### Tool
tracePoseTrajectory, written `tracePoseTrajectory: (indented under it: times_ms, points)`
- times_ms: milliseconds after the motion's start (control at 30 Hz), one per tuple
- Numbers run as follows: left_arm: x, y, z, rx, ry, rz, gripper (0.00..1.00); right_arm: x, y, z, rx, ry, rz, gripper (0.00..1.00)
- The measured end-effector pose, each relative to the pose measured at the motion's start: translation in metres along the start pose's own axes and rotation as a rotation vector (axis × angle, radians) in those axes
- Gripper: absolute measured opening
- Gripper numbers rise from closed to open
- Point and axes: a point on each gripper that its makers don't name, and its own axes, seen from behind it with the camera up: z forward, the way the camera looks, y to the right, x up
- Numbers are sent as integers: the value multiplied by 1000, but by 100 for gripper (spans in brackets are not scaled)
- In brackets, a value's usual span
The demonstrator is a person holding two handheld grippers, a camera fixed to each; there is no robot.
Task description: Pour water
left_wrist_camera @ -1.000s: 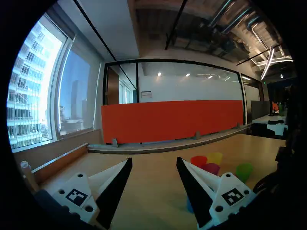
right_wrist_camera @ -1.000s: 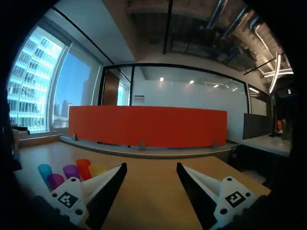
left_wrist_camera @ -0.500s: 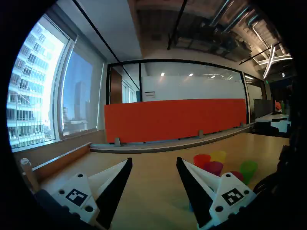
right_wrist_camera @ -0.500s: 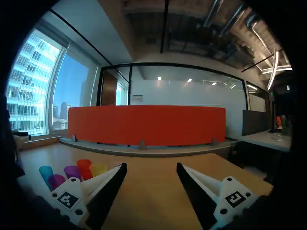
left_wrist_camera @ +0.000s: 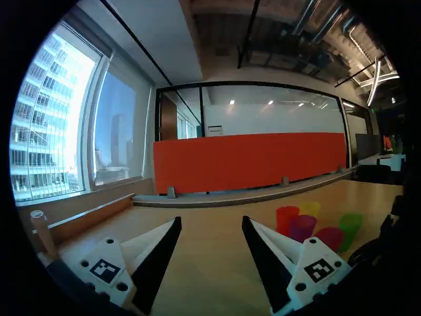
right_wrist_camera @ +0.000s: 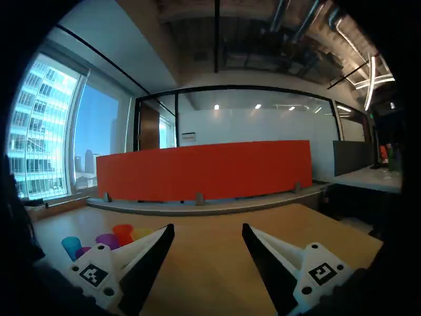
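A broad table (left_wrist_camera: 210, 274) of pale, smooth wood runs out ahead, its far edge closed by a long, flat orange partition (left_wrist_camera: 247, 160) standing in small grey feet. Behind the partition is a glass wall (left_wrist_camera: 273, 113) in a thin black frame, with a white room beyond it. Tall windows (left_wrist_camera: 52, 131) on the left look out on city towers and blue sky. Overhead, the open ceiling carries bare pipes (left_wrist_camera: 294, 31) and crossed strip lights (left_wrist_camera: 376, 79).

In the left gripper view the left tongs (left_wrist_camera: 210, 221) stand apart over the bare table with nothing between them. Their fingers are white wedges with black inner faces, and each carries a square printed marker. A cluster of translucent plastic cups stands upright on the table to the right of the right-hand finger and just beyond it: a red cup (left_wrist_camera: 287, 218), a yellow cup (left_wrist_camera: 310, 208) behind it, a purple cup (left_wrist_camera: 302, 226), a pink cup (left_wrist_camera: 329, 237) and a green cup (left_wrist_camera: 351, 224).

In the right gripper view the right tongs (right_wrist_camera: 208, 227) are likewise apart and hold nothing. The cups sit to the left of the left-hand finger and are partly hidden by it. A blue cup (right_wrist_camera: 71, 246) is farthest out.
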Motion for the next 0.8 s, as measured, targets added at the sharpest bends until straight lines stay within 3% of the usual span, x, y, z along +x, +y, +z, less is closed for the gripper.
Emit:
tracePoseTrajectory:
  times_ms: [467,800]
  points:
    - [-17,0,-2,-1,5,-66,85,5,-7,2,0,0,-19,99]
    - [-27,3,4,-10,-1,-74,85,8,-13,3,3,-10,-47,99]
